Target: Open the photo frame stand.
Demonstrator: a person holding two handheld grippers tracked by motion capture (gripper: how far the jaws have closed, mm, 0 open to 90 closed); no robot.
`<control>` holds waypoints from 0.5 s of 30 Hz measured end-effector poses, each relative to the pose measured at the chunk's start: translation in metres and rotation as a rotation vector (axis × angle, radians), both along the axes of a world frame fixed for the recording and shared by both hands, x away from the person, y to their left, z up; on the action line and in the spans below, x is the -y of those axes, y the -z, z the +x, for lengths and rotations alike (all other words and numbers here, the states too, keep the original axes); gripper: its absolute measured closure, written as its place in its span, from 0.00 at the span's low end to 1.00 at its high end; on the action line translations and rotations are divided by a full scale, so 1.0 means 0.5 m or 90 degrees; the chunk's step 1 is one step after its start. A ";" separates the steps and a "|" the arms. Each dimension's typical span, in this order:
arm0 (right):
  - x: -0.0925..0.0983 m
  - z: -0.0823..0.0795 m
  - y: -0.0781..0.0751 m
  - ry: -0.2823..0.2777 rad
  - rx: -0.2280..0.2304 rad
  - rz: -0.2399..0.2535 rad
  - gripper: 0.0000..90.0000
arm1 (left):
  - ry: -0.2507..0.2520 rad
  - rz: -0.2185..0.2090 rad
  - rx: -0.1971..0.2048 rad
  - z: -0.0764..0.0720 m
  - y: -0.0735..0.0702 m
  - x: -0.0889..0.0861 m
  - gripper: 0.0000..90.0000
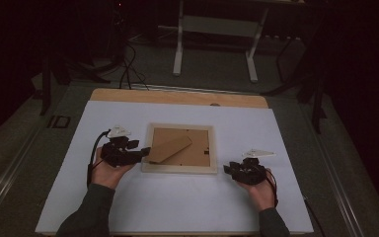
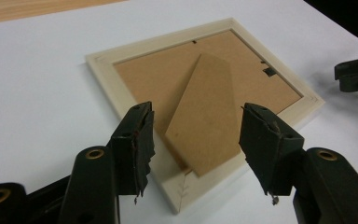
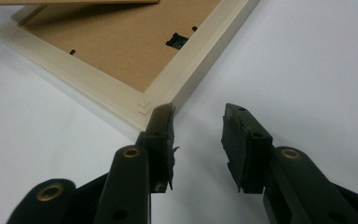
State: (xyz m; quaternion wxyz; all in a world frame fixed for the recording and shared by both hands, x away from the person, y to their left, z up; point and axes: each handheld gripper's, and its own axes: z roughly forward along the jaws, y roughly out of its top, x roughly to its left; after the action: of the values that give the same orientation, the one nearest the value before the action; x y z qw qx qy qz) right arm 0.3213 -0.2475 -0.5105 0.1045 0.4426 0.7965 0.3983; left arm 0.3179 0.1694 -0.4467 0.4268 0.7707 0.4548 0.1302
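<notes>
A pale wooden picture frame [image 1: 180, 169] lies face down on the white sheet, its brown backing board up and its cardboard stand flap [image 1: 170, 149] raised a little. My left gripper [image 1: 144, 151] hovers at the frame's near left corner, jaws open, the flap's tip [image 2: 205, 154] below and between them, untouched. My right gripper [image 1: 227, 169] rests at the frame's near right corner [image 3: 144, 109], jaws open with nothing between them; its left fingertip [image 3: 163, 116] stands right at that corner. In the left gripper view the right gripper [image 2: 356, 74] shows at the far right.
The white sheet [image 1: 128, 207] covers a wooden tabletop [image 1: 177, 97]. Small metal tabs and a hanger [image 3: 176, 41] sit on the backing board. A white table's legs [image 1: 178, 49] stand on the floor beyond, with cables nearby.
</notes>
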 end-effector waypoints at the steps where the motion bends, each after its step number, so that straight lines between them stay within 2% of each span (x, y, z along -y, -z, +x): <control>1: 0.001 0.000 0.000 0.001 0.000 0.002 0.70 | 0.002 -0.002 0.000 0.006 -0.001 0.002 0.50; 4: 0.002 0.000 -0.001 0.003 0.000 0.003 0.68 | 0.020 -0.006 -0.005 0.020 -0.004 0.012 0.56; 8: 0.003 0.001 -0.001 0.009 0.000 0.004 0.66 | 0.038 0.005 -0.007 0.036 -0.006 0.026 0.55; 15: 0.006 0.003 0.001 0.015 -0.003 0.001 0.62 | 0.031 0.003 -0.027 0.070 0.002 0.031 0.50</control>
State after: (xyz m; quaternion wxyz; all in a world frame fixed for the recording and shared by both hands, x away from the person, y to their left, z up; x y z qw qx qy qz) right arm 0.3228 -0.2505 -0.5111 0.1070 0.4527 0.7914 0.3966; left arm 0.3529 0.1541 -0.4479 0.4181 0.7852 0.4447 0.1046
